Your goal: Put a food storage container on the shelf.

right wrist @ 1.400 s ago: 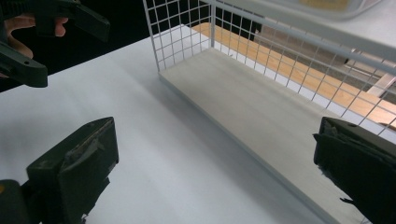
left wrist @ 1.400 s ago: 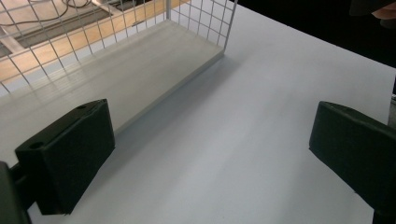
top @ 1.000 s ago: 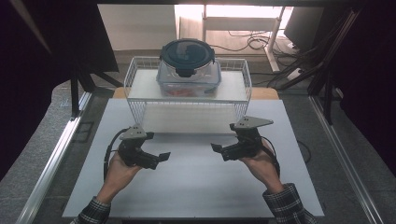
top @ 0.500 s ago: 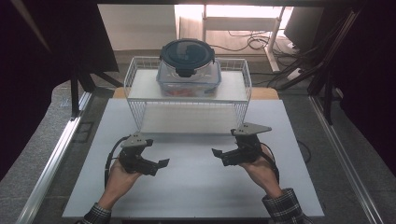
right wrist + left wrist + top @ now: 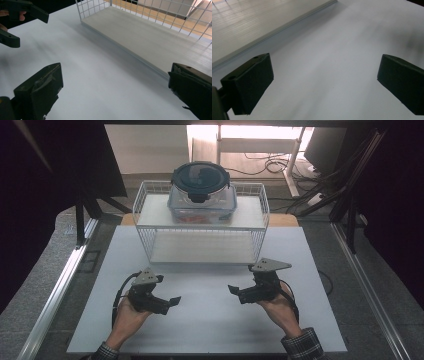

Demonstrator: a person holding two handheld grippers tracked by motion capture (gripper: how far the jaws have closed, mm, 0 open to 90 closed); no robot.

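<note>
White wire rack (image 5: pixel 145 202), matt white table (image 5: pixel 210 320), clear plastic container (image 5: pixel 202 202).

We see strong daylight coming from beyond the far end of the counter (image 5: pixel 210 320), blowing out the floor there, while both sides of the high view sink into near black. The white counter top reads evenly lit, with soft shadows under the hands. In both gripper views the surface is smeared with blur, and the near black jaws look soft and out of focus.
</note>
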